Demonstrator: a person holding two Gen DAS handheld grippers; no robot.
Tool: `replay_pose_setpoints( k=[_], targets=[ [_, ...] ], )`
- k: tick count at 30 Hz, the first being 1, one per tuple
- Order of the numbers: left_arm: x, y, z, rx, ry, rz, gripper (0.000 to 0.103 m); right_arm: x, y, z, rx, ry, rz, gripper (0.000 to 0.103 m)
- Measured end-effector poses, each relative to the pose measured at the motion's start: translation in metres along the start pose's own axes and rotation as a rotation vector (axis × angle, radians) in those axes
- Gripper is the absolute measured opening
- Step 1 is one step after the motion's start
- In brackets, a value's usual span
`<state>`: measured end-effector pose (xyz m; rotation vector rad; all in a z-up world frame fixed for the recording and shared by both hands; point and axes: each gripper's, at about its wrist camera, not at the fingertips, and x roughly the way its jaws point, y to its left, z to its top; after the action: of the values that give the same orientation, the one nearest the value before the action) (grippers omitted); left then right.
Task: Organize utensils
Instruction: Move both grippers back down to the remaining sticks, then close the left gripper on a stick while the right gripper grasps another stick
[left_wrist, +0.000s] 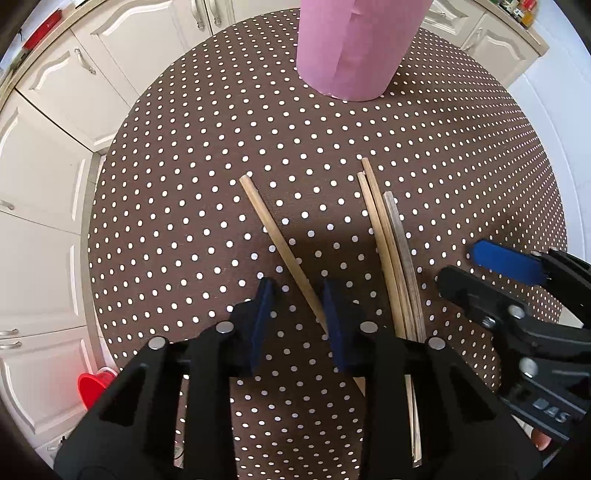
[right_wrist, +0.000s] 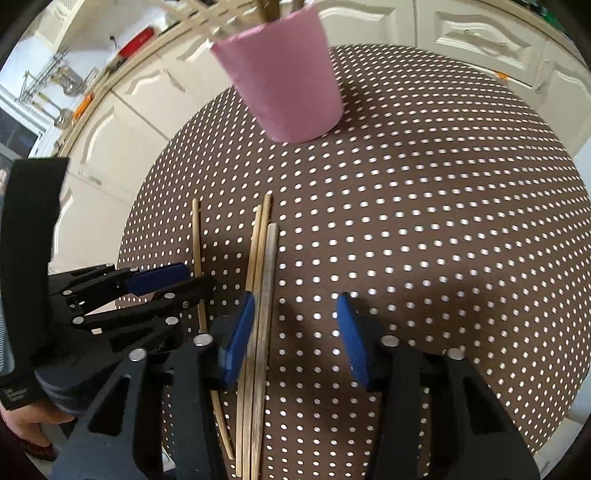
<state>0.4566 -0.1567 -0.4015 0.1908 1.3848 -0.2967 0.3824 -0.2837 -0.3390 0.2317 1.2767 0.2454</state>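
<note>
A single wooden chopstick (left_wrist: 280, 247) lies slanted on the brown polka-dot tablecloth (left_wrist: 184, 206). It runs between the pads of my left gripper (left_wrist: 299, 317), close against the right pad; a gap shows on its other side, so the jaws are open. A bundle of three chopsticks (right_wrist: 260, 280) lies just right of it. The bundle sits between the pads of my right gripper (right_wrist: 295, 332), beside the left pad, with wide space to the other pad. A pink cup (right_wrist: 284, 81) stands at the far side with wooden utensils sticking out.
The round table's edge (right_wrist: 125, 236) curves close on the left. White kitchen cabinets (left_wrist: 55, 166) surround the table. A red bowl (left_wrist: 92, 387) sits low down by the cabinets. In each wrist view the other gripper appears: the right gripper (left_wrist: 465, 266), the left gripper (right_wrist: 192, 280).
</note>
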Motion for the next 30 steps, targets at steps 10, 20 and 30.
replay_pose_setpoints(
  k=[10, 20, 30],
  targets=[
    [-0.007, 0.037, -0.018, -0.013, -0.014, -0.046, 0.015, 0.019, 0.012, 0.009, -0.036, 0.067, -0.009, 0.023],
    [0.013, 0.070, 0.016, -0.090, -0.001, -0.059, 0.015, 0.034, 0.030, 0.030, -0.086, 0.129, -0.067, 0.020],
    [0.010, 0.057, 0.022, -0.052, -0.016, -0.064, 0.006, 0.047, 0.044, 0.047, -0.093, 0.145, -0.096, 0.006]
  ],
)
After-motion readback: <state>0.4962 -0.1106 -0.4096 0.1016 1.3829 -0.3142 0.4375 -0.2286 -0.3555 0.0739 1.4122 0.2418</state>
